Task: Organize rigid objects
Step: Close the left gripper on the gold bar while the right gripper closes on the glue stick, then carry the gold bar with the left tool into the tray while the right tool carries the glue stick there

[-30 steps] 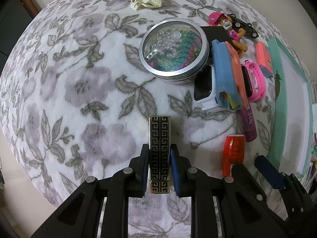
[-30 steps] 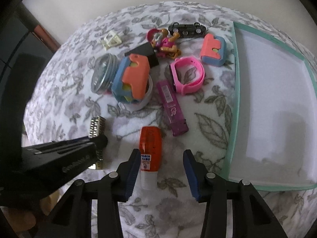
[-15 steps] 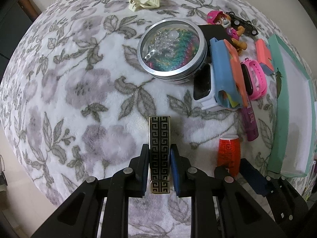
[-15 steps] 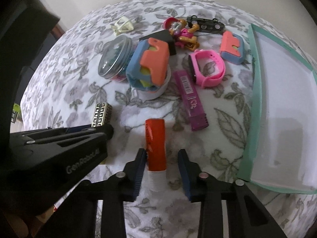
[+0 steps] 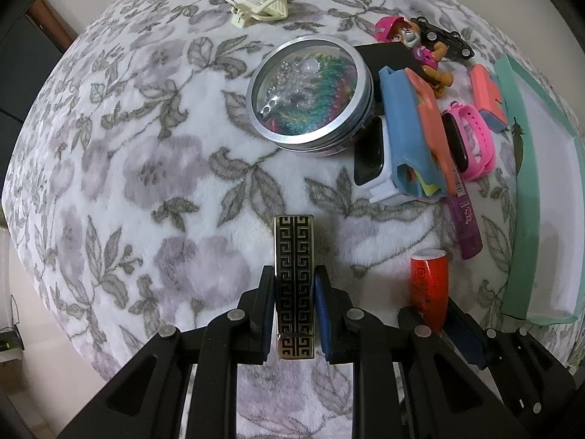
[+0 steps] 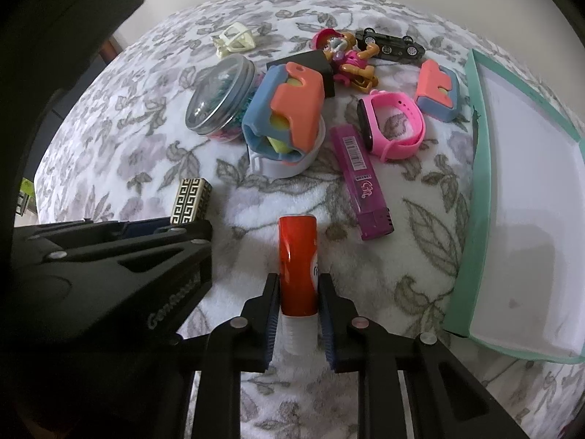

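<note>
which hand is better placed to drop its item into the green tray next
Right, probably. Its gripper is shut on the red glue stick, right beside the mint-green tray. The left gripper holds the gold-and-black patterned bar farther from the tray.

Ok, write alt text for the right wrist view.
The right gripper is shut on a red tube with a white cap above a floral blanket. Beyond lie a purple lighter, a pink watch and a round tin; a teal-rimmed tray sits right.
</note>
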Tool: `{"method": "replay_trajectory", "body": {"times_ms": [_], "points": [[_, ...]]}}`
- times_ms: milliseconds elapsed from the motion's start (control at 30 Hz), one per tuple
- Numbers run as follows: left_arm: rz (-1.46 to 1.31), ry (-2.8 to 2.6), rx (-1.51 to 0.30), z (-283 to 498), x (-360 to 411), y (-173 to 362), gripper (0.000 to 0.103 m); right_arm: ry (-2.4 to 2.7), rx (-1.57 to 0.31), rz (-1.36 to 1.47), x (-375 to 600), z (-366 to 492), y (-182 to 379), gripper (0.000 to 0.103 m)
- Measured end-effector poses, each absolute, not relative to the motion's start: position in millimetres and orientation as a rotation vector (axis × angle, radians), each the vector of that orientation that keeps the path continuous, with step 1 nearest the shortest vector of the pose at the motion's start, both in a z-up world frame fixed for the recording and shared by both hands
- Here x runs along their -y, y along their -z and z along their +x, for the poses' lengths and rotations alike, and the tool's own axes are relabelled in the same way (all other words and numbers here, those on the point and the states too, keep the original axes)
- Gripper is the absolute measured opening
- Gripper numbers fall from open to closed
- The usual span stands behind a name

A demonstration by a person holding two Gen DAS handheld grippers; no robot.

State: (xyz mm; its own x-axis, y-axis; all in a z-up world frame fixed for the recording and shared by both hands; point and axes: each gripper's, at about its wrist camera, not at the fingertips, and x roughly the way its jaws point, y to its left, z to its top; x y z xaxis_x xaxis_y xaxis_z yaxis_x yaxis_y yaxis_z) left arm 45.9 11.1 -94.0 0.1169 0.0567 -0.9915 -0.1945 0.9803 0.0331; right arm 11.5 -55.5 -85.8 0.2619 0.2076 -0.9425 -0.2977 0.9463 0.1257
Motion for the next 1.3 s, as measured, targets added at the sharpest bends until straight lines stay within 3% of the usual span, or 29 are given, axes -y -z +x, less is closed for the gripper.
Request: {"method": "replay_trajectory", "body": {"times_ms": [367, 767, 1100, 1300], "points": [[-0.145, -0.171, -1.42, 45.2, -11.9, 78.6, 0.021, -0.326, -1.281, -0.01, 88.7, 18.6, 71.8, 0.022], [-0.16, -0.15, -1.218, 42.7, -9.2, 2.9, 0.021, -0.314, -1.205, 0.165, 134.4, 26.4, 40.9, 0.022], [-0.143, -0.058, -1.114, 81.2, 53.9, -47.7, 0.021, -0.138, -1.0, 0.225, 211.7, 55.0, -35.8, 0.022], [-0.079, 0.011, -1.109, 107.2, 110.2, -46.2, 0.021, -0.058, -0.984, 0.295, 258.9, 80.4, -36.4, 0.022]]}}
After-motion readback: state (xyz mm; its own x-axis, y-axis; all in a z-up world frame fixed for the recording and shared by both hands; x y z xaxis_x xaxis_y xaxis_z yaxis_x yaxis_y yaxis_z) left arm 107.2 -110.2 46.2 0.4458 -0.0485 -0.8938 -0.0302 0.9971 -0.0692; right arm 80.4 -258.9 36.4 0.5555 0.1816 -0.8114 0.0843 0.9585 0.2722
